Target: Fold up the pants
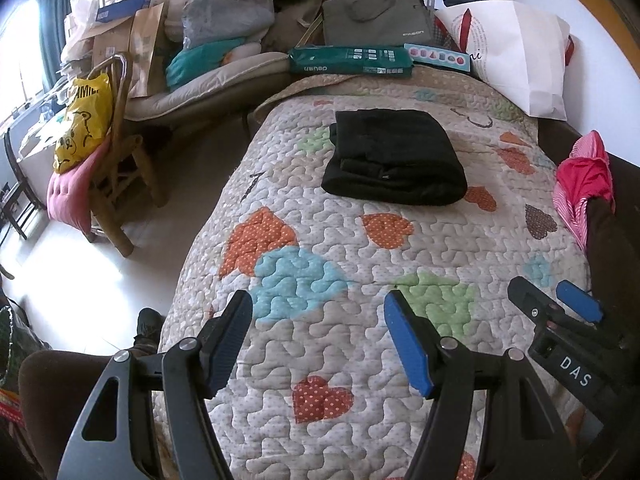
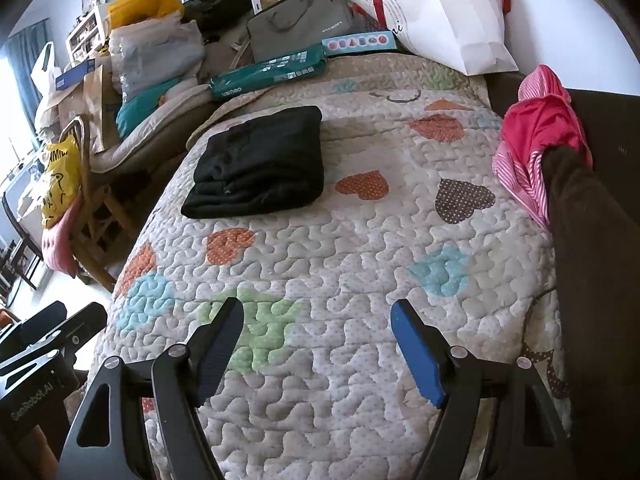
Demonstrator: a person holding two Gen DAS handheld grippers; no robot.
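Observation:
The black pants (image 1: 394,158) lie folded into a thick rectangle on the heart-patterned quilt (image 1: 360,248), toward its far end; the right wrist view has the same pants (image 2: 260,164) left of centre. My left gripper (image 1: 318,298) hovers open over the near part of the quilt, well short of the pants, with nothing between its fingers. My right gripper (image 2: 317,306) is likewise open and empty above the quilt (image 2: 360,240). Each gripper appears in the other's view: the right gripper (image 1: 546,290) at the right edge, the left gripper (image 2: 60,316) at the lower left.
A pink and red garment (image 2: 540,128) hangs over a dark rail on the right. A white paper bag (image 1: 516,52), a green box (image 1: 352,62) and a grey bag (image 1: 376,16) crowd the far end. A wooden chair (image 1: 116,184) with a yellow bag (image 1: 82,120) stands on the floor at left.

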